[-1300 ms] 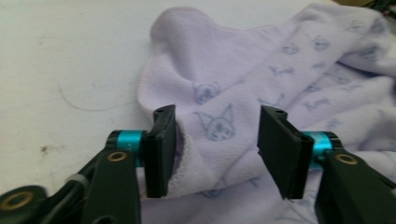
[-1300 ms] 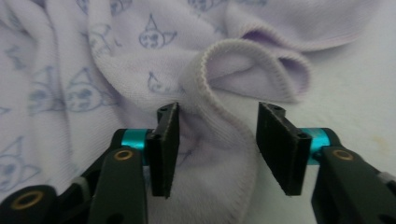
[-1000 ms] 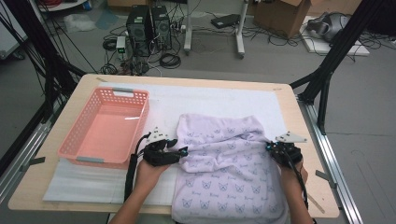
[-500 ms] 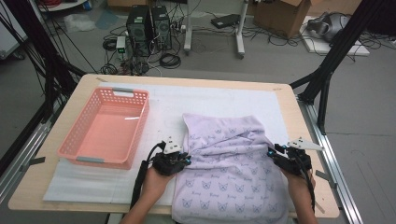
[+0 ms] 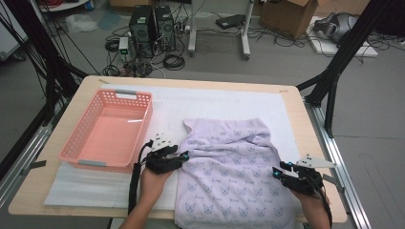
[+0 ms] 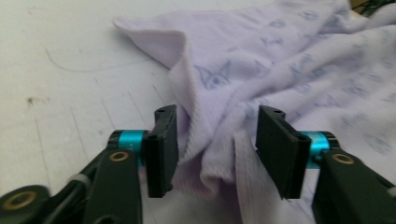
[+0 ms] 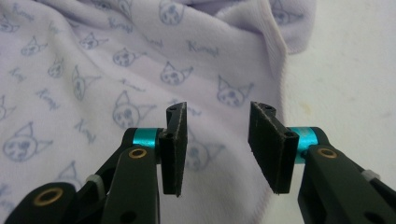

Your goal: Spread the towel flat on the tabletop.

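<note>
A lilac cloth (image 5: 229, 167) printed with small cat faces lies spread on the white mat, its near end hanging over the table's front edge. My left gripper (image 5: 184, 156) rests at the cloth's left edge. In the left gripper view the jaws (image 6: 217, 140) have just been opening, and a loose fold of cloth (image 6: 280, 60) lies between them unpinched. My right gripper (image 5: 277, 171) is at the cloth's right edge. Its jaws (image 7: 217, 140) have also just been opening and stand apart above the flat cloth (image 7: 93, 56), holding nothing.
A pink plastic basket (image 5: 145, 125) stands on the left of the table, close beside the left gripper. The white mat (image 5: 215, 102) covers most of the wooden tabletop (image 5: 43, 183). Computer towers, cables and boxes sit on the floor beyond the far edge.
The right hand has slid toward the near right corner. The bunched ridge of cloth between the grippers has settled flatter. The left hand has kept its place.
</note>
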`<action>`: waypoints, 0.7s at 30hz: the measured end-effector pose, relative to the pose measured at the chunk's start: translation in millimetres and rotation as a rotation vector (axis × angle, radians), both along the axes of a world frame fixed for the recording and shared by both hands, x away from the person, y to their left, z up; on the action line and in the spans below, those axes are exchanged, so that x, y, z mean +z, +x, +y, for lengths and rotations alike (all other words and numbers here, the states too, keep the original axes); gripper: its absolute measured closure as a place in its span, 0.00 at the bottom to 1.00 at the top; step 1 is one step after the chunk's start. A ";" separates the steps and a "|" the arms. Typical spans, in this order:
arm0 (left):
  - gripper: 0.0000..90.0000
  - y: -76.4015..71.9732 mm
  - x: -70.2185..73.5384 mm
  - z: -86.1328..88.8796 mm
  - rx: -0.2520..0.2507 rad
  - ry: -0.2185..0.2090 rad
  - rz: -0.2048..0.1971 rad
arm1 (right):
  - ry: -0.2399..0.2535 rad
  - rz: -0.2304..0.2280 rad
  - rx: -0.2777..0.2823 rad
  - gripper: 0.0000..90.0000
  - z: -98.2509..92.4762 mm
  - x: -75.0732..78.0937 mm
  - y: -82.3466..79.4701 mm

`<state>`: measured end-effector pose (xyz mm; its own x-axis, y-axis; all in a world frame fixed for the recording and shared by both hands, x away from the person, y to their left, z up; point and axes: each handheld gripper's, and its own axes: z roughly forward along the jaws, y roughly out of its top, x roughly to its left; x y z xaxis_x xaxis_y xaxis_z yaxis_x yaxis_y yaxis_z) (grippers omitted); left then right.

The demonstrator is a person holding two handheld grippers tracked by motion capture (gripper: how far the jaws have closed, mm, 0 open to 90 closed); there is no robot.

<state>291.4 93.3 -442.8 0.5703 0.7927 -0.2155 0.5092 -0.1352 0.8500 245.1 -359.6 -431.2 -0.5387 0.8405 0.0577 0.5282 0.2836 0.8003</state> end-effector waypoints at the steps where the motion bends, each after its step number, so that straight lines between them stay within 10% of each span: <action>1: 0.51 -5.5 -0.5 3.2 -0.009 0.000 0.000 | -0.003 0.005 -0.006 0.64 -2.6 -0.7 -2.7; 16: 0.49 -62.6 -13.0 14.7 -0.101 -0.016 0.078 | -0.041 0.065 -0.050 0.68 -15.8 -17.4 -30.1; 21: 0.68 -76.2 -13.7 -5.8 -0.104 0.105 0.029 | -0.030 0.073 -0.028 0.93 -11.7 -17.3 -37.1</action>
<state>215.2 87.5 -456.5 0.6451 0.7488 -0.1521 0.5123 -0.2762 0.8132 208.0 -371.3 -448.5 -0.5102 0.8572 0.0704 0.5930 0.2913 0.7507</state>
